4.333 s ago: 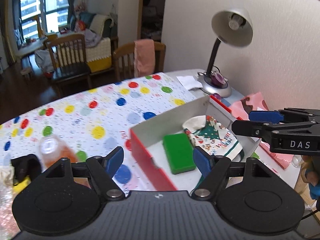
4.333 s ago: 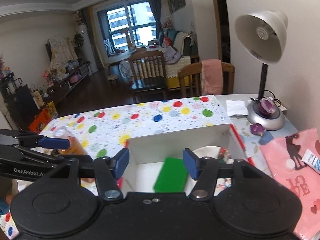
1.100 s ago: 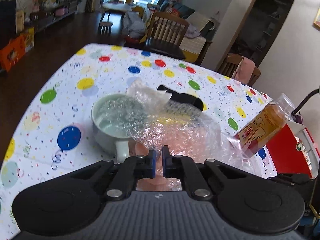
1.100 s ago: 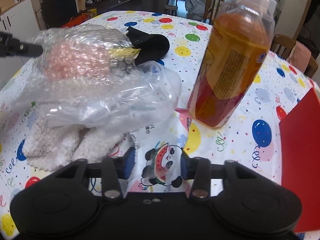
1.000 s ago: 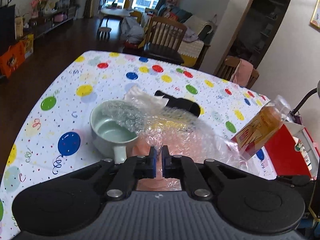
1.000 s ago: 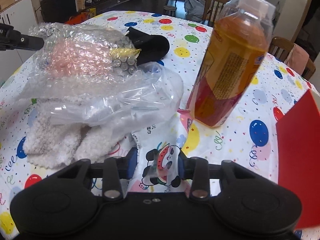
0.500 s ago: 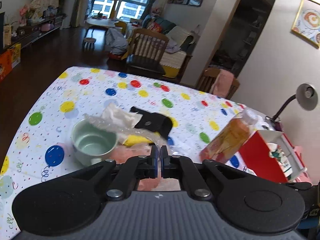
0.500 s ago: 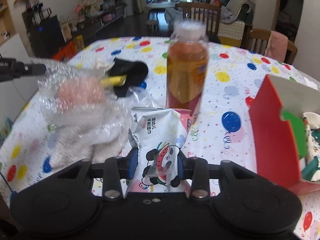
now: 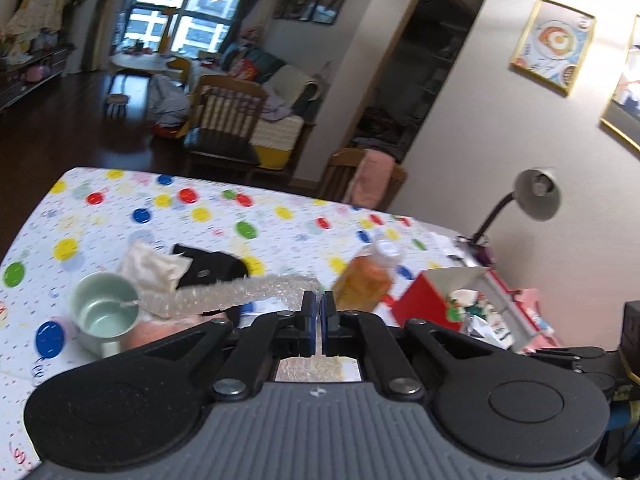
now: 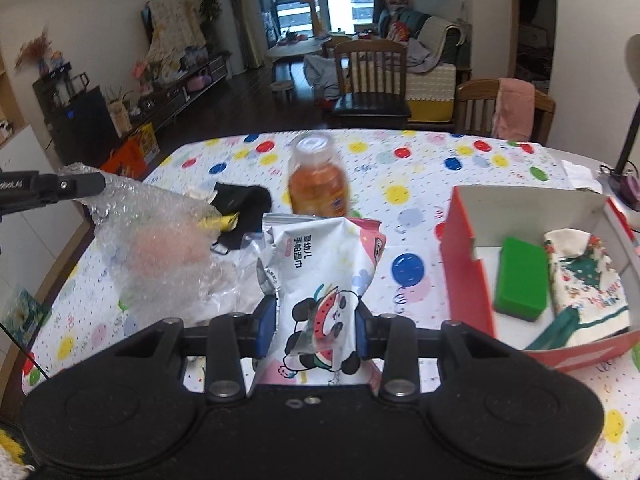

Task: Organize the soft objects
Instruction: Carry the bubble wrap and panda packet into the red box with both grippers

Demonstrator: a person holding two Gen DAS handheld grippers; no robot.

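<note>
My left gripper (image 9: 319, 312) is shut on a sheet of bubble wrap (image 9: 240, 292) and holds it up above the table; the wrap also shows in the right wrist view (image 10: 160, 236), hanging from the left gripper's tip (image 10: 86, 186). My right gripper (image 10: 316, 330) is shut on a wet-wipes pack with a panda print (image 10: 320, 276), lifted off the table. The red box (image 10: 464, 276) at the right holds a green sponge (image 10: 520, 280) and a Christmas-print cloth (image 10: 584, 284).
An orange drink bottle (image 10: 318, 180) stands mid-table. A black pouch (image 10: 240, 200), a pale green cup (image 9: 104, 312) and a crumpled tissue (image 9: 150, 268) lie to the left. A desk lamp (image 9: 532, 200) stands at the far right. Chairs line the far edge.
Both grippers have risen and pulled back from the table. The bubble wrap and the wipes pack have gone up with them, and the red box has come into the right wrist view.
</note>
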